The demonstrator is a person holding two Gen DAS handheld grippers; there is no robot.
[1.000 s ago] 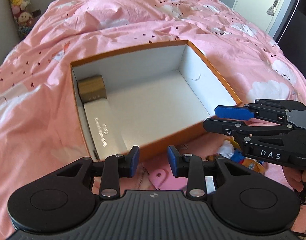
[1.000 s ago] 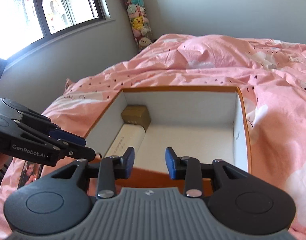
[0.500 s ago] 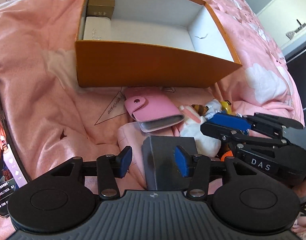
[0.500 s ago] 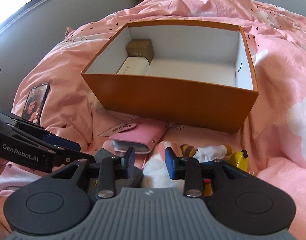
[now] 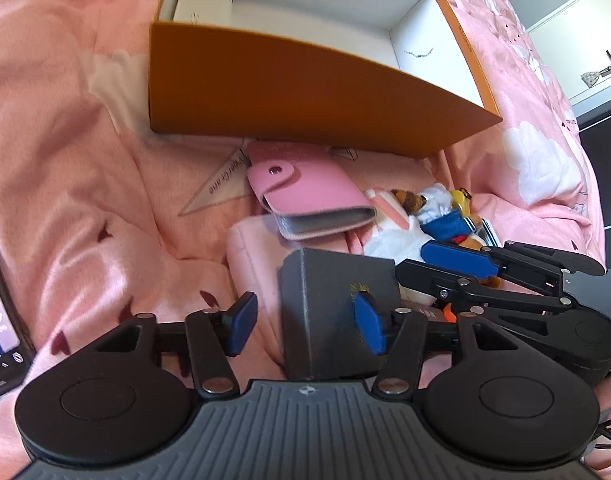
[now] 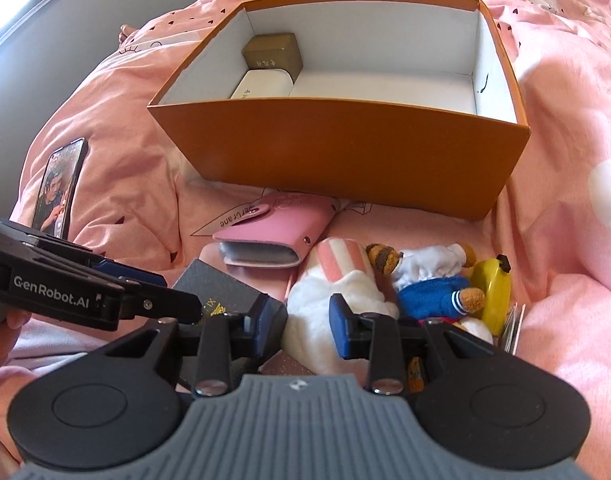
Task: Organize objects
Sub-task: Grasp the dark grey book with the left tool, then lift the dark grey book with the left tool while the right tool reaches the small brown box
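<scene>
An orange box [image 5: 305, 92] [image 6: 345, 160] stands open on the pink bedspread, with a small brown box [image 6: 273, 54] and a white case [image 6: 261, 86] in its left end. In front of it lie a pink card holder [image 5: 309, 200] [image 6: 273, 240], a dark grey box [image 5: 329, 312] [image 6: 221, 292], a white plush [image 6: 333, 292] and a bear plush in blue [image 6: 429, 280]. My left gripper [image 5: 305, 328] [image 6: 165, 292] points down over the grey box, its jaws opening, the left pad apart from the box. My right gripper [image 6: 303, 324] [image 5: 425, 266] hovers partly open over the white plush.
A phone [image 6: 59, 188] with a lit screen lies on the bedspread at the left. A yellow toy [image 6: 491, 292] sits to the right of the bear. The two grippers stand close side by side. The bedspread is rumpled around the pile.
Both grippers have dipped from over the orange box to the pile in front of it. The left jaws have widened around the grey box. The right jaws look the same.
</scene>
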